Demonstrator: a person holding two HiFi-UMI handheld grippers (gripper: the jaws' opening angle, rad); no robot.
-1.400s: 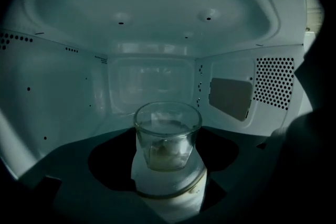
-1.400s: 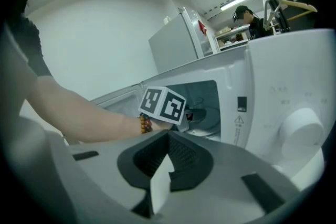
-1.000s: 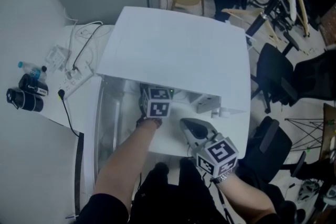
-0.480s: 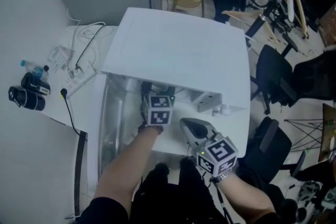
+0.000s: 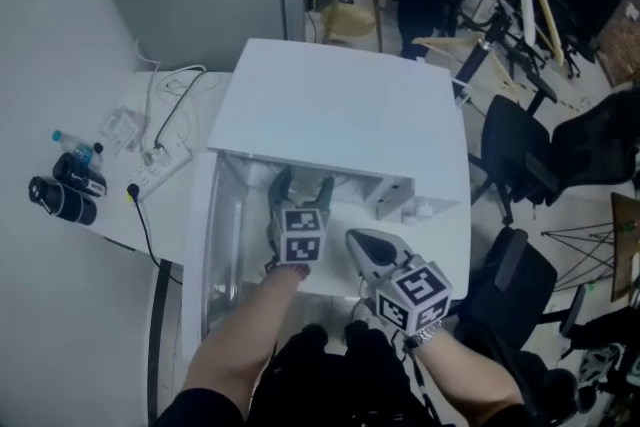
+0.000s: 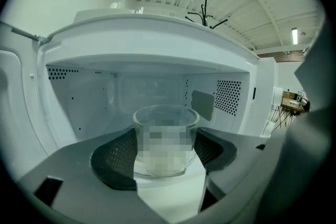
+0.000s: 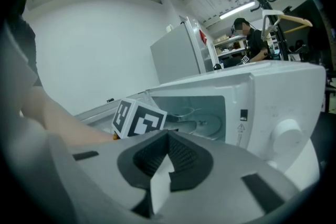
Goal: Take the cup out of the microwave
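White microwave (image 5: 340, 105), clear cup (image 6: 166, 136) — black-and-white squares on left hand-held gripper (image 5: 302, 193)

Cool, even light from ceiling strip lamps (image 6: 294, 35) fills the room. In the head view the white top of the microwave (image 5: 340, 115) is bright and nearly washed out, while its open cavity looks greyer and shaded. Both gripper views bulge like a fisheye, with black corners and bent straight edges. The rim of the cup (image 6: 166, 139) carries faint glints. Close to the lens, the right tool (image 7: 168, 140) is soft and out of focus.
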